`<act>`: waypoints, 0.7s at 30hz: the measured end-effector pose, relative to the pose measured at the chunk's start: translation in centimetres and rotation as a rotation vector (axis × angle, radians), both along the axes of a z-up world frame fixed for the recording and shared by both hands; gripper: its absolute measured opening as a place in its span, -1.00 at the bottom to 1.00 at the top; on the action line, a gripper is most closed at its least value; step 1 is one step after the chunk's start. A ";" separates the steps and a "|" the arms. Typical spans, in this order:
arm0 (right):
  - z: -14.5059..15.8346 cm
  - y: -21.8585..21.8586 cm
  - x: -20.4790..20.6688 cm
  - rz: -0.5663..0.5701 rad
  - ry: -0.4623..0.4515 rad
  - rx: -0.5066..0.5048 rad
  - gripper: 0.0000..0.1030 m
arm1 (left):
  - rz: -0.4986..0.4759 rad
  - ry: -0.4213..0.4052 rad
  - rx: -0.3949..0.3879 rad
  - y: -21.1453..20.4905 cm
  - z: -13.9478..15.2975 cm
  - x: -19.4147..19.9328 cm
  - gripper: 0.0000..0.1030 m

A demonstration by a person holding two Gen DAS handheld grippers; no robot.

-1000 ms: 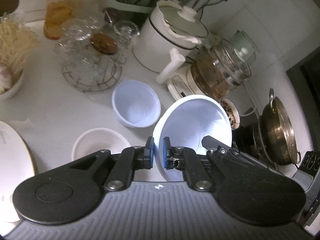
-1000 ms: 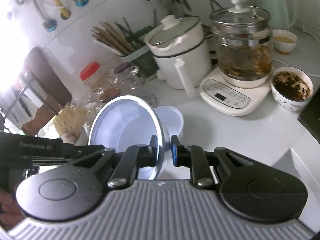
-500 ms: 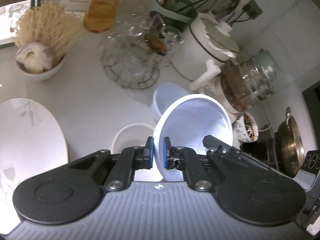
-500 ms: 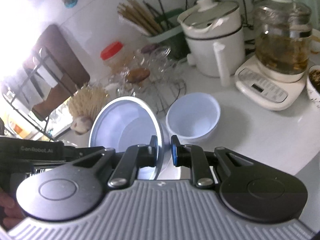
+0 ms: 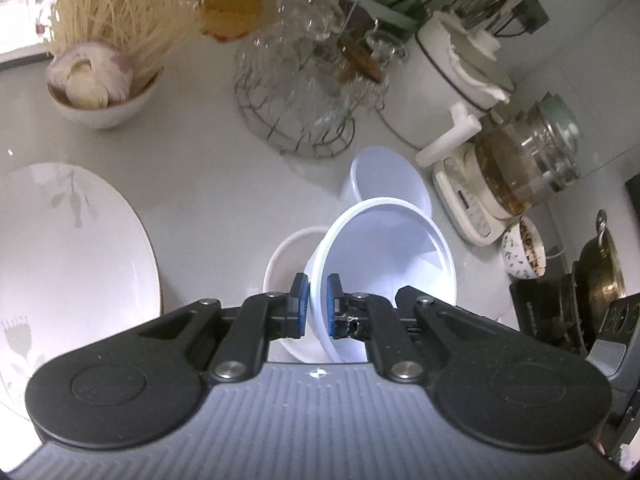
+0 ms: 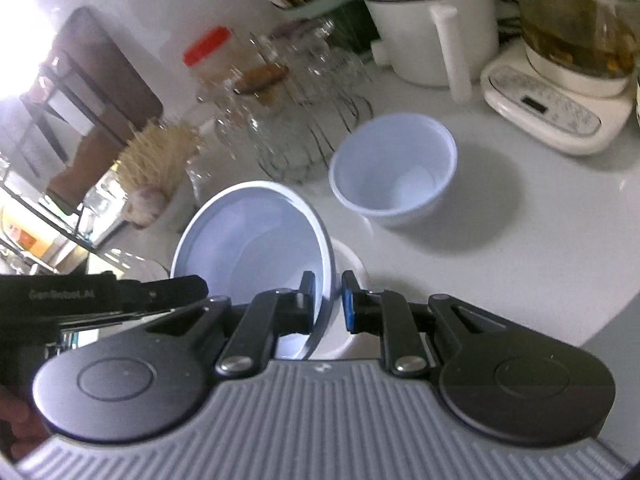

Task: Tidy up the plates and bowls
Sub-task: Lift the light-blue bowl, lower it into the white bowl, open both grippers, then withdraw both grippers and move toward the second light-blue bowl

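"GenRobot.AI" lettering [image 6: 60, 295] beside held bowl [image 6: 248, 240]

White countertop [image 5: 208, 168], tiled wall [image 5: 592, 60], bright window glare [image 6: 16, 40]

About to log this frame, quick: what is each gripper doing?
Left gripper: closed on the rim of the white bowl.
Right gripper: closed on the same white bowl's opposite rim.

Glossy white bowl [image 5: 384, 248] (plastic-looking), smooth pale counter [image 5: 208, 168], clear glass kettle [image 5: 528, 164], wire rack [image 5: 296, 128].
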State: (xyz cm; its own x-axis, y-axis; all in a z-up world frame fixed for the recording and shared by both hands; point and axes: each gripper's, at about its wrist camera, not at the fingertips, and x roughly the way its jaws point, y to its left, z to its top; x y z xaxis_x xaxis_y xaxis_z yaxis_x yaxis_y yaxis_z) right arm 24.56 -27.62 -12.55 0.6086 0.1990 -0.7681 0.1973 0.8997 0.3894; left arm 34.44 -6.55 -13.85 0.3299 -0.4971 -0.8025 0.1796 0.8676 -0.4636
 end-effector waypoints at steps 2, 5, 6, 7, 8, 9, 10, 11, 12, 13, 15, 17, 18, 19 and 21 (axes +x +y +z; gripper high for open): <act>-0.5 0.0 0.2 -0.006 0.018 -0.003 -0.66 | 0.000 0.020 0.004 -0.1 -0.7 -0.1 -0.82; -0.9 -0.1 0.8 -0.007 0.047 0.007 -0.66 | 0.001 0.046 0.019 -0.1 -1.5 -0.2 -0.82; -0.8 -0.1 0.9 -0.003 0.046 0.002 -0.66 | 0.001 0.051 0.022 -0.1 -1.7 -0.2 -0.82; -0.7 0.0 1.0 0.003 0.042 -0.002 -0.66 | 0.003 0.057 0.027 -0.2 -1.8 -0.1 -0.82; -0.7 0.0 1.1 0.009 0.041 -0.005 -0.66 | 0.010 0.061 0.031 -0.2 -1.8 0.0 -0.82; -0.8 0.0 1.2 0.016 0.043 -0.003 -0.66 | 0.019 0.059 0.036 -0.2 -1.7 0.0 -0.82; -1.0 0.0 1.4 0.022 0.044 0.004 -0.66 | 0.027 0.055 0.041 -0.1 -1.5 0.2 -0.82; -1.2 0.0 1.5 0.023 0.050 0.017 -0.66 | 0.034 0.054 0.040 0.0 -1.4 0.3 -0.82; -1.3 -0.2 1.6 0.019 0.059 0.028 -0.65 | 0.042 0.060 0.032 0.1 -1.4 0.4 -0.82; -1.3 -0.3 1.7 0.014 0.062 0.035 -0.65 | 0.046 0.069 0.025 0.1 -1.3 0.6 -0.79; -1.1 -0.5 1.6 0.007 0.052 0.041 -0.48 | 0.050 0.077 0.021 0.2 -1.2 0.7 -0.52; -0.7 -0.7 1.5 0.009 0.029 0.053 0.01 | 0.057 0.072 0.035 0.2 -0.9 0.7 -0.07; -0.4 -0.6 1.4 0.012 0.014 0.051 0.07 | 0.063 0.067 0.037 0.3 -0.7 0.6 -0.01; -0.1 -0.5 1.4 0.014 0.005 0.046 0.07 | 0.063 0.062 0.033 0.4 -0.5 0.6 -0.01; 0.8 -0.4 1.2 0.019 -0.016 0.035 0.07 | 0.064 0.052 0.029 0.5 0.2 0.5 -0.01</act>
State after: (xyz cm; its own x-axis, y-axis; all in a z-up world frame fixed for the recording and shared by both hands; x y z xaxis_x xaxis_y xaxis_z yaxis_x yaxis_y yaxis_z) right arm 25.74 -28.01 -11.80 0.6169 0.2366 -0.7507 0.1742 0.8891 0.4234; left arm 34.99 -6.07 -13.67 0.3178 -0.4524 -0.8333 0.0992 0.8899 -0.4453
